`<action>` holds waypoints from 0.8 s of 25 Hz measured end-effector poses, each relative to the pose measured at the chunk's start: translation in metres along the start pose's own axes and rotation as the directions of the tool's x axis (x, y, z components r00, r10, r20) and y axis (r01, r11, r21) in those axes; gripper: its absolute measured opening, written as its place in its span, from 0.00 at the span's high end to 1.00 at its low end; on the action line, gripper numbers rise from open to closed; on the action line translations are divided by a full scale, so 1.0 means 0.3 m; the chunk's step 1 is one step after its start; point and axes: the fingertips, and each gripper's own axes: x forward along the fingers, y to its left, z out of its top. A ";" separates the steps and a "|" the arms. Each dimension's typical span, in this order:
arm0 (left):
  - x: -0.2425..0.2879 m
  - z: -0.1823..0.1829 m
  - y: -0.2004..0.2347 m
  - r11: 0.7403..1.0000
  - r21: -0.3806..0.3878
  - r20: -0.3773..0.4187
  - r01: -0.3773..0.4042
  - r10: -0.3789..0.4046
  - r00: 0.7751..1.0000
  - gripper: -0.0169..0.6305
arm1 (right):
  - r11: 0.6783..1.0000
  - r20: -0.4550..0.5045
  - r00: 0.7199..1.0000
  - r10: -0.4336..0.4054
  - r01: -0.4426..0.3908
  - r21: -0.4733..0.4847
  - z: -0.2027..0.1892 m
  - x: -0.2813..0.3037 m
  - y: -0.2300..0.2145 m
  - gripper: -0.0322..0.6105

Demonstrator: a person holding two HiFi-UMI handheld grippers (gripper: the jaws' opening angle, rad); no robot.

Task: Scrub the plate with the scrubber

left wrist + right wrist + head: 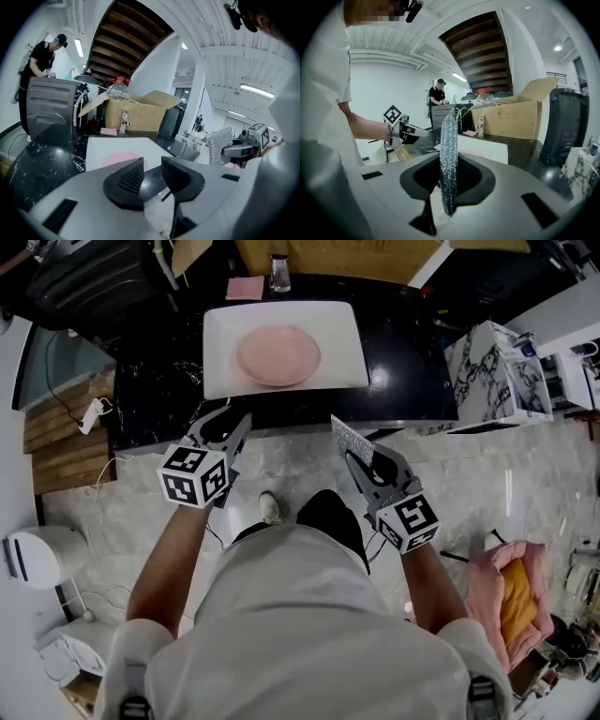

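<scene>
Left tongs: the left tongs (228,423) are seen with the jaws apart and nothing between them; only the desk edge and floor show through the gap in the left gripper view (152,171).
Right tongs: the right tongs (361,460) are closed on the scrubber (449,150), a flat silvery mesh pad that is pinched on edge and stands up out of the jaws.
Plate: the pink plate (278,354) lies flat on a white tray (333,320), ahead of both tongs and well apart from them, slightly nearer the left tongs' line than the right's.
Desk: the tray is carried by a dark desk (403,352); both tongs are held short of its near edge, over the floor.
Contact: the plate is touched by neither pair of tongs, and the scrubber is clear of it.
Done so far: the scrubber is already taken up and held; judged from that, the pick-up step is finished.
Left to do: scrubbing appears not yet begun. The scrubber has to be carried forward and down onto the plate and rubbed over its face; the empty left tongs could be used to steady the plate or tray.
</scene>
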 end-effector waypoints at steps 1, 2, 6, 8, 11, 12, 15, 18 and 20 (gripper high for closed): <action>0.029 0.010 0.024 1.000 -0.009 -0.006 -0.013 0.013 1.000 0.80 | 1.000 -0.003 1.000 0.014 -0.014 -0.008 0.009 0.027 -0.027 0.83; 0.061 0.020 0.050 1.000 -0.019 -0.014 -0.024 0.024 1.000 0.80 | 0.999 -0.005 1.000 0.029 -0.029 -0.018 0.018 0.056 -0.056 0.83; 0.187 0.041 0.161 0.994 -0.070 -0.060 -0.087 0.083 0.995 0.79 | 0.991 -0.014 0.995 0.101 -0.102 -0.089 0.060 0.183 -0.172 0.83; 0.246 0.044 0.209 0.986 -0.094 -0.096 -0.137 0.128 0.987 0.79 | 0.977 -0.024 0.989 0.148 -0.150 -0.149 0.086 0.234 -0.228 0.83; 0.345 0.038 0.280 0.972 -0.102 -0.170 -0.209 0.190 0.967 0.78 | 0.954 -0.030 0.976 0.214 -0.215 -0.210 0.118 0.302 -0.325 0.83; 0.381 0.031 0.307 0.967 -0.110 -0.199 -0.230 0.205 0.958 0.78 | 0.947 -0.030 0.972 0.231 -0.232 -0.221 0.126 0.325 -0.357 0.83; 0.466 -0.002 0.365 0.948 -0.159 -0.275 -0.277 0.227 0.934 0.78 | 0.931 -0.028 0.960 0.279 -0.278 -0.236 0.139 0.382 -0.433 0.83; 0.533 -0.036 0.416 0.930 -0.162 -0.338 -0.329 0.261 0.904 0.78 | 0.923 -0.029 0.949 0.312 -0.311 -0.227 0.136 0.427 -0.498 0.83; 0.563 -0.069 0.455 0.917 -0.153 -0.386 -0.368 0.287 0.877 0.78 | 0.919 -0.033 0.943 0.331 -0.330 -0.217 0.129 0.446 -0.529 0.83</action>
